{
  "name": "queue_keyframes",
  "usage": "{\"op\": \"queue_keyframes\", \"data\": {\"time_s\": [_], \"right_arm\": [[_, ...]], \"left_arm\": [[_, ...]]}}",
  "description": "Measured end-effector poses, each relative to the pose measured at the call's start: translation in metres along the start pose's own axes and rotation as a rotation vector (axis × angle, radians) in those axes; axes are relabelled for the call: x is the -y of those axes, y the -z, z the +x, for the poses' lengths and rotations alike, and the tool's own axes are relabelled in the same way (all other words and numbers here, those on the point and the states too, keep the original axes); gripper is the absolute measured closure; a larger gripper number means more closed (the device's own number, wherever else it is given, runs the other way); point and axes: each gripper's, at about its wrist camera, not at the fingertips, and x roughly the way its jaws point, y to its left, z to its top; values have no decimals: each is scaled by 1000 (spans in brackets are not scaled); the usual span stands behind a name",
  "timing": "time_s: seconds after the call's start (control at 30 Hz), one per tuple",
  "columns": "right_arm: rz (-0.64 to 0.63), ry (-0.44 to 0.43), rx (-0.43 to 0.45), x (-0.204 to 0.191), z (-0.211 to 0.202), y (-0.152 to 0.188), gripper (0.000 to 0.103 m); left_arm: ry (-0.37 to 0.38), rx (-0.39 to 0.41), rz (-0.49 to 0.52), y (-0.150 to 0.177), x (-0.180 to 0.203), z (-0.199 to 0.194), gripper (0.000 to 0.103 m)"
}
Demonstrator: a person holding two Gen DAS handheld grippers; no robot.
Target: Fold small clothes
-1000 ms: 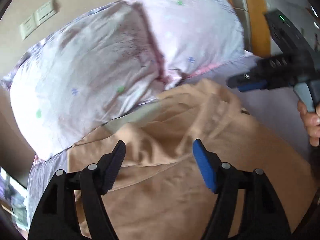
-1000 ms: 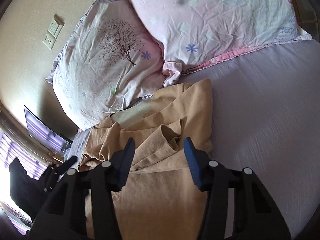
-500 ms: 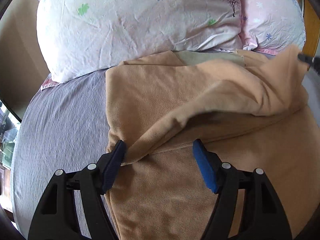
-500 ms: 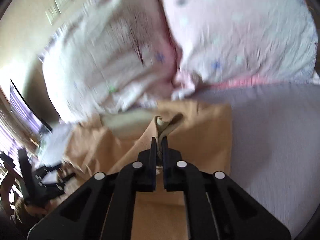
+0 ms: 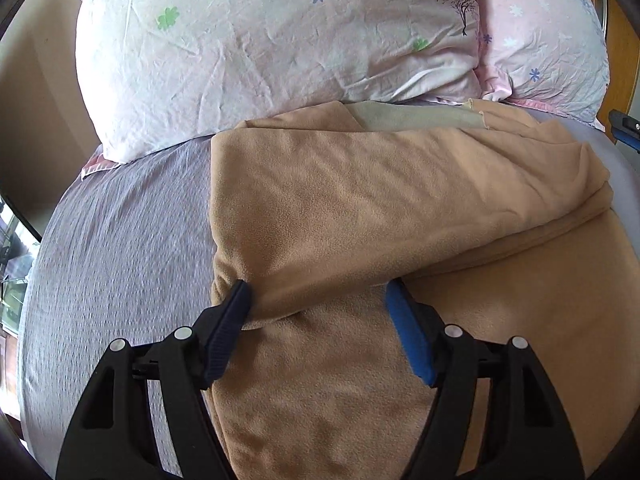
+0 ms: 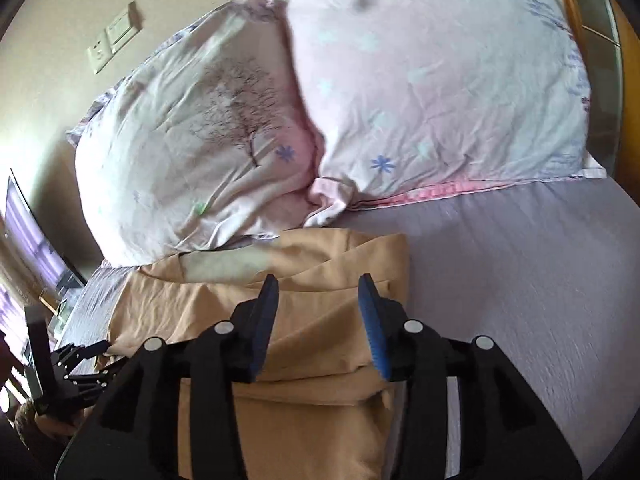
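Observation:
A tan fleece garment (image 5: 360,200) lies on the grey bed sheet (image 5: 120,260), with one layer folded across its top. My left gripper (image 5: 318,298) is open, its jaws straddling the folded edge at the garment's left side. In the right wrist view the garment (image 6: 312,344) lies folded under my right gripper (image 6: 318,294), which is open and empty just above the fold near the garment's right edge. The tip of the right gripper shows at the far right of the left wrist view (image 5: 624,126).
Two pale pink floral pillows (image 5: 280,48) (image 6: 420,80) lie at the head of the bed, touching the garment's top edge. A beige wall with switches (image 6: 114,36) is behind. Grey sheet (image 6: 520,260) stretches to the right of the garment.
My right gripper was shut on a tan fold and lifting it; it is now open and the fold lies flat across the garment. My left gripper has stayed open near the left fold.

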Motion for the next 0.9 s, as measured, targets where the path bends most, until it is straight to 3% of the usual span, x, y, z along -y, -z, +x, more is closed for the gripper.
{"op": "queue_keyframes", "data": {"time_s": [0.07, 0.13, 0.17, 0.37, 0.43, 0.5, 0.57, 0.6, 0.73, 0.9], "right_arm": [[-43, -26, -92, -6, 20, 3, 54], [-70, 9, -201, -9, 45, 10, 54], [-63, 51, -305, -9, 60, 19, 54], [-96, 77, -380, -11, 23, 50, 53], [-56, 20, -350, -6, -3, 59, 46], [-33, -93, -276, 0, -45, 70, 35], [-27, -206, -226, 5, -89, 86, 19], [-27, -267, -220, 7, -108, 95, 17], [-40, -472, -273, 20, -176, 148, 9], [30, -487, -381, 50, -208, 218, 9]], "left_arm": [[2, 2, -3, 0, -1, 0, 31], [11, 7, -11, 2, -2, -3, 31], [18, 11, -19, 4, -4, -6, 31], [106, 87, -33, 35, -17, -58, 31], [163, 130, -41, 52, -25, -85, 31], [238, 174, -48, 74, -36, -116, 29], [320, 207, -53, 103, -46, -145, 15], [366, 226, -56, 120, -52, -158, 10], [594, 225, -114, 184, -74, -184, 10], [676, 149, -248, 252, -92, -172, 10]]}}
